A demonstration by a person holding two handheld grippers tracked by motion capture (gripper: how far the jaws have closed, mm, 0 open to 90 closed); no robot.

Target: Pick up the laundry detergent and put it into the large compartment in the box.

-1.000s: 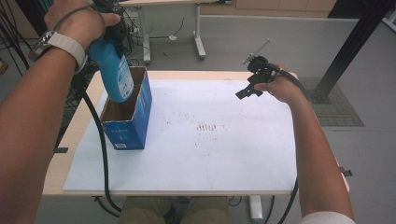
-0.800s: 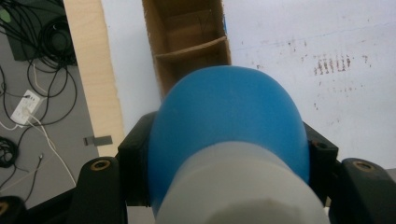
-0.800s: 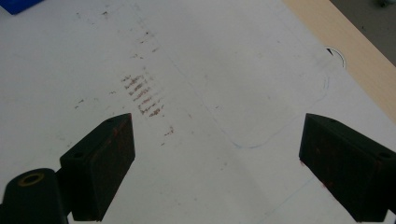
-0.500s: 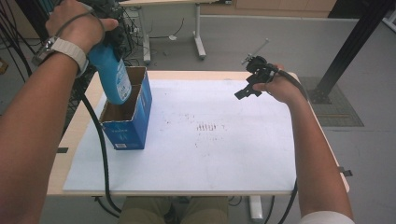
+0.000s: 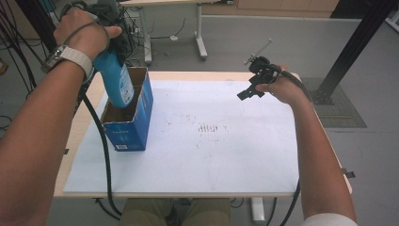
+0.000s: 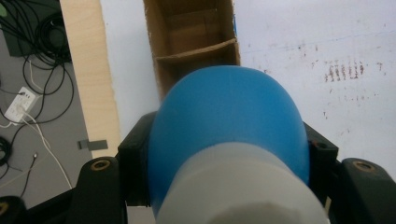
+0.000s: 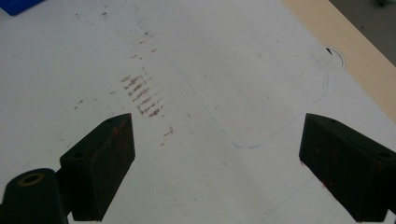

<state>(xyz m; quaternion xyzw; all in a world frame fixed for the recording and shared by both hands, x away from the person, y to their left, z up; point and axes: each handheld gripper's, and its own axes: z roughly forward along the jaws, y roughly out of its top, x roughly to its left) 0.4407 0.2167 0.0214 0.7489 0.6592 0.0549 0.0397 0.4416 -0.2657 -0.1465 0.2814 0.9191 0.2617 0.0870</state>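
While clamped in the left gripper (image 5: 110, 44), tilting the bottle (image 5: 115, 80) base-down into the box (image 5: 134, 127); right gripper (image 7: 215, 154) gaping, empty.

blue bottle (image 5: 115, 80) (still gripped) has sunk deeper into the box (image 5: 136, 125).

Smooth plastic bottle (image 5: 115, 82), matt cardboard box (image 5: 129, 127), stained white sheet (image 5: 226, 155)

The blue bottle's (image 5: 115, 80) lower end is hidden inside the cardboard box (image 5: 134, 132), and its cap is cut off in the left gripper view.
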